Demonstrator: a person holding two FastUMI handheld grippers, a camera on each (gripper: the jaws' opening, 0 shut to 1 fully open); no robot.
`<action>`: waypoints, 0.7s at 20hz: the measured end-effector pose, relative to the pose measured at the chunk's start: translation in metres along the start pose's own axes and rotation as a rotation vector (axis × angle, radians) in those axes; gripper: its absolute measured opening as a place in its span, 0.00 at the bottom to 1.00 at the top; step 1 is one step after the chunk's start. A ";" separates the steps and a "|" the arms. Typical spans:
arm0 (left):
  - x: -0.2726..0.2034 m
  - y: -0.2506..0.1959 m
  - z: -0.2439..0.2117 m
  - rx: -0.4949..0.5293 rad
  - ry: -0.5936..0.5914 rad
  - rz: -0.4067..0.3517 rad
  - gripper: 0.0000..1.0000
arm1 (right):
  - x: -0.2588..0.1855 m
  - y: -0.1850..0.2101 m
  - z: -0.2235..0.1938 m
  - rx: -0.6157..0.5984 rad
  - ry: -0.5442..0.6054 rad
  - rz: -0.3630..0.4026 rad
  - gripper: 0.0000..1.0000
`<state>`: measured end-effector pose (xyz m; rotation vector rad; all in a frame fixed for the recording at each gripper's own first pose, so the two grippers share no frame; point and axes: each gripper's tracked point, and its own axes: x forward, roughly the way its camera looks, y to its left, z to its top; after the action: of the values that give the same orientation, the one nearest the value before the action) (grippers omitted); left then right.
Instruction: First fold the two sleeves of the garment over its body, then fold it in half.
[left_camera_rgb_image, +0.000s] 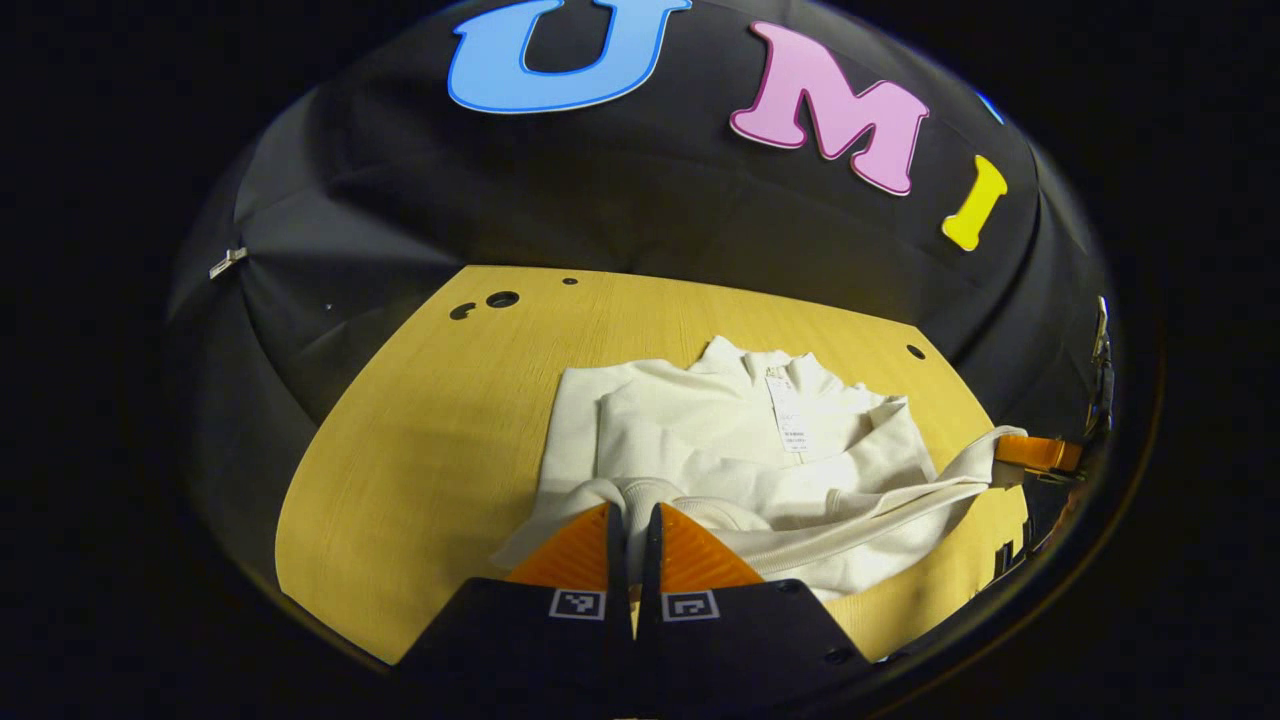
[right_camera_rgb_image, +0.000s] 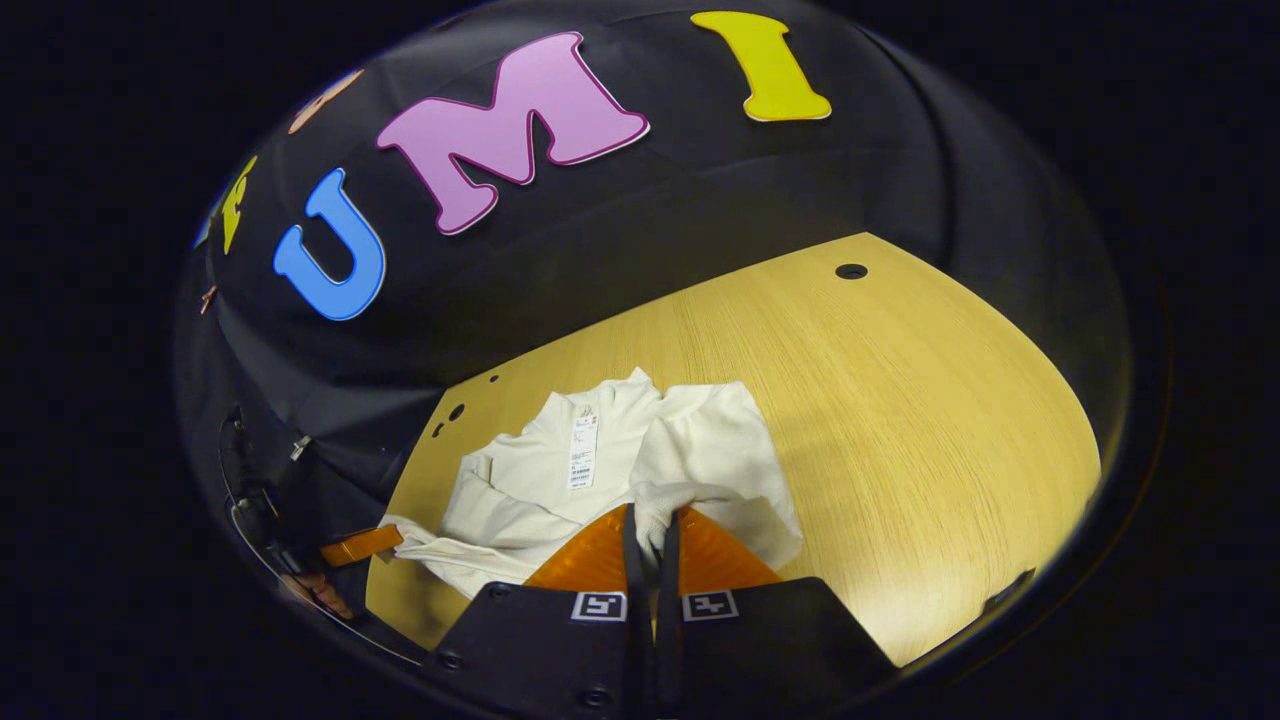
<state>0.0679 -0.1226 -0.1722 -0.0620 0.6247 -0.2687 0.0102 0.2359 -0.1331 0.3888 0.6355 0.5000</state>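
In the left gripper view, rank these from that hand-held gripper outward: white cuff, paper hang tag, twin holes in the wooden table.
1. White ribbed cuff: at the left hand-held gripper fingertips.
2. Paper hang tag: mid-garment, right of centre.
3. Twin holes: far-left table edge.

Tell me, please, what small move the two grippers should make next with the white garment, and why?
Probably carry both pinched edges forward toward the collar, then lower them. The left gripper and right gripper each have their jaws closed on cloth at the near edge of the white garment, and both sleeves already seem to lie over its body on the wooden table, so the fold in half remains.
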 end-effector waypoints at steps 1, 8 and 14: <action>0.009 0.002 0.000 -0.001 0.017 0.009 0.11 | 0.006 -0.002 0.001 0.000 0.005 -0.006 0.06; 0.068 0.010 0.002 0.004 0.100 0.046 0.06 | 0.057 -0.022 -0.002 -0.001 0.064 -0.053 0.05; 0.093 0.013 -0.010 0.022 0.179 0.070 0.06 | 0.092 -0.038 -0.026 -0.030 0.156 -0.098 0.05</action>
<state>0.1376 -0.1344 -0.2347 0.0052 0.8004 -0.2150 0.0695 0.2603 -0.2138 0.2909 0.7928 0.4486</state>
